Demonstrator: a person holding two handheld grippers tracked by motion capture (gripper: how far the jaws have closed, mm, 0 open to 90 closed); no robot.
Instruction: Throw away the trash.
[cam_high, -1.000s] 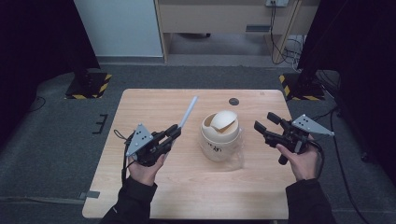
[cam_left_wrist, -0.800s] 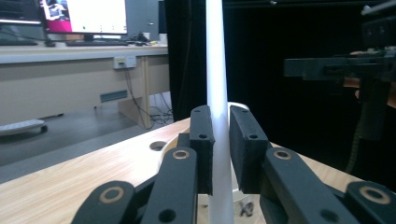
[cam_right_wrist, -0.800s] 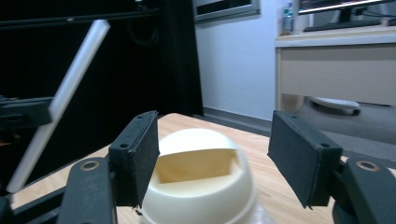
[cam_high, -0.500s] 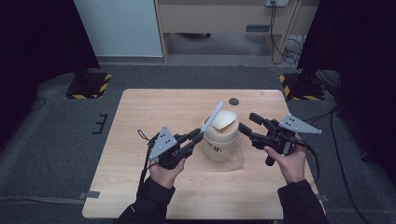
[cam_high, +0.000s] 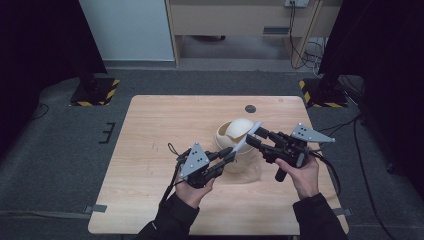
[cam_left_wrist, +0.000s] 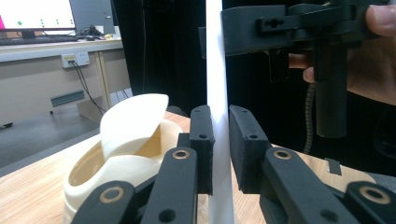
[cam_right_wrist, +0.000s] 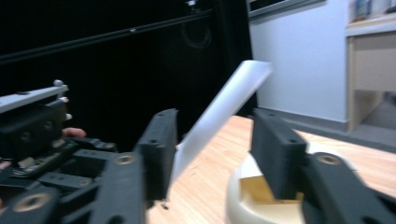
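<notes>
The left claw (cam_high: 229, 155) is clamped on the lower end of a white strip (cam_high: 247, 136), which slants up over the front rim of the cream bin (cam_high: 231, 134) standing right of centre on the surface (cam_high: 165, 130). The right claw (cam_high: 253, 140) stands apart, its jaws either side of the strip's upper end without touching. Beyond the bin the surface lies open to its far edge, except for a small dark disc (cam_high: 250, 108).

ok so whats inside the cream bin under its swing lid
Through the tilted lid of the cream bin only bare cream inner wall shows; the bottom is hidden. The white strip stays outside, in the left gripper.
</notes>
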